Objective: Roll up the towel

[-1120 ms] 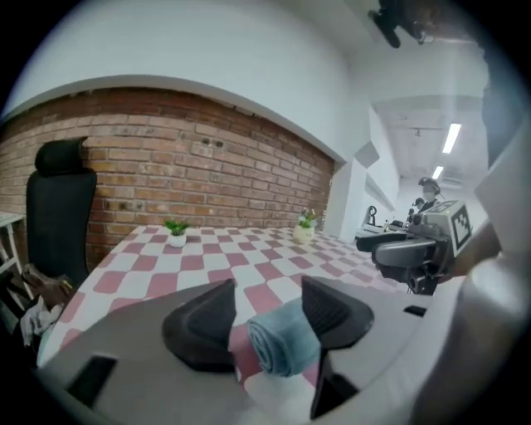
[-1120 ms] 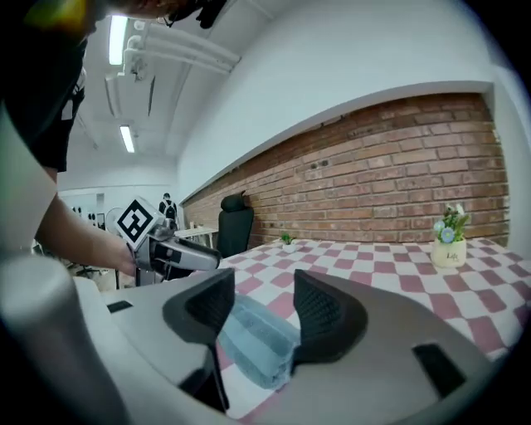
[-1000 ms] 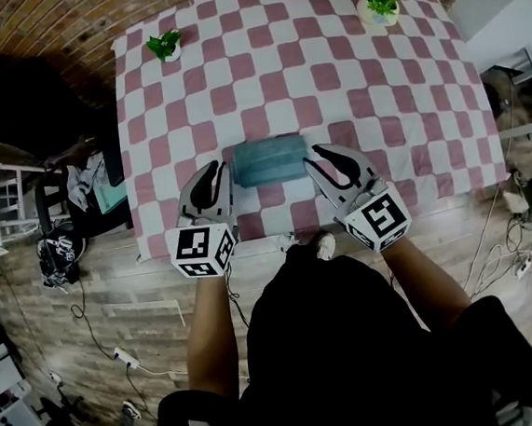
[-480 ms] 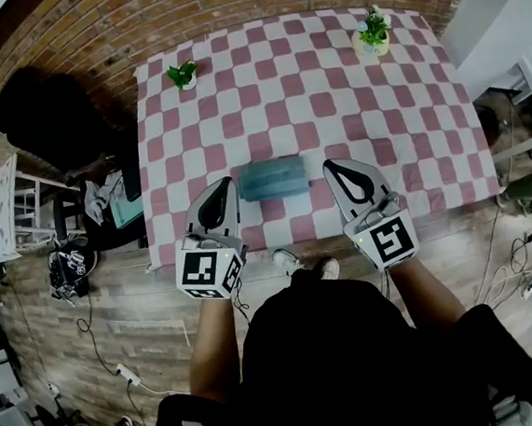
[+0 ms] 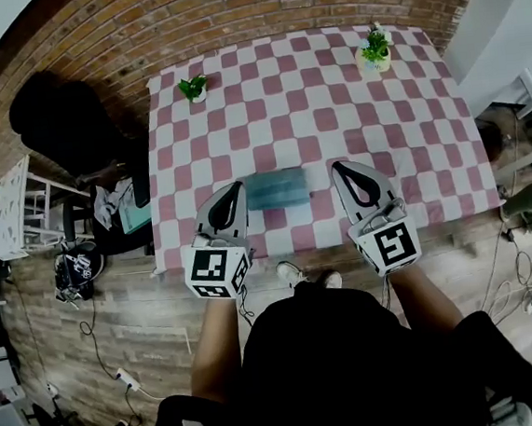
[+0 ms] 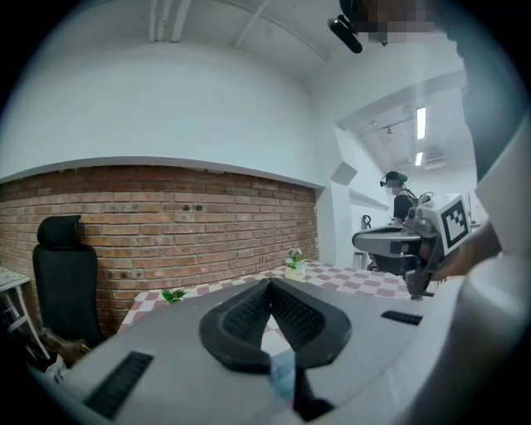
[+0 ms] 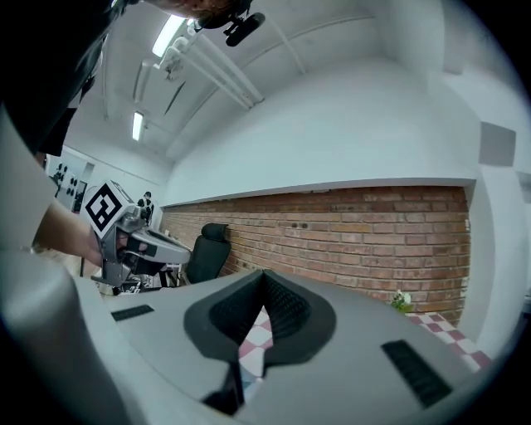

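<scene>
Checkered table: two potted plants stand well beyond the grippers, and a black chair sits outside the left one. The rolled towel lies between the left gripper and the right gripper. Both pairs of jaws are closed and empty.

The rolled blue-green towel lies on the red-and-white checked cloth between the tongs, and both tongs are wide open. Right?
No: the left tongs and the right tongs are both shut, as the two gripper views show. The rest holds.
</scene>
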`<state>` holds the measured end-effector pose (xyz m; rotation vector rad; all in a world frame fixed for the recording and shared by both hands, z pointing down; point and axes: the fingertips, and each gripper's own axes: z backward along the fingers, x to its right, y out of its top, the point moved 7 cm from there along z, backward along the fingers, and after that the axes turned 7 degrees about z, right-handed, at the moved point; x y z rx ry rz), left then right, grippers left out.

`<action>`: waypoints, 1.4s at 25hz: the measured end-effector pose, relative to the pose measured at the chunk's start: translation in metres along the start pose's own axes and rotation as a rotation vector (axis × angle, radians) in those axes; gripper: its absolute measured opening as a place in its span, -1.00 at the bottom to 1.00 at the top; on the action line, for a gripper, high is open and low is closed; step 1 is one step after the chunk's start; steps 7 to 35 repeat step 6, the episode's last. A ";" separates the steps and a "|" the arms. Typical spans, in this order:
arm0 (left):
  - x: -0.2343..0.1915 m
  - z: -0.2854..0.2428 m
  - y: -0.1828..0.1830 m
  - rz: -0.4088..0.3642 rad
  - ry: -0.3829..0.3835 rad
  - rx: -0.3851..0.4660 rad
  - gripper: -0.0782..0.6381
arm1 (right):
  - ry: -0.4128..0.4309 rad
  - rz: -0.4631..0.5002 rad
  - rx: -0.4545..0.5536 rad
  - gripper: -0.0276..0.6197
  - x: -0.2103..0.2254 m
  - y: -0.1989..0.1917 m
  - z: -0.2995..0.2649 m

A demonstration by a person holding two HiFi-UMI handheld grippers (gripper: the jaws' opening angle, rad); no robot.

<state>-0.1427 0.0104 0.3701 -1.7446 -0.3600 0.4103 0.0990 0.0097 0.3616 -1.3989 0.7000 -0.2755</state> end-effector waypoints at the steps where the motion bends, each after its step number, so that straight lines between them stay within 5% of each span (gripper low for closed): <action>1: 0.001 0.001 0.001 -0.003 0.000 -0.003 -0.79 | -0.002 -0.011 -0.004 -0.92 0.000 0.001 0.001; 35: 0.007 0.005 0.007 -0.014 0.004 -0.005 -0.79 | -0.004 -0.015 -0.006 -0.92 0.004 0.002 0.009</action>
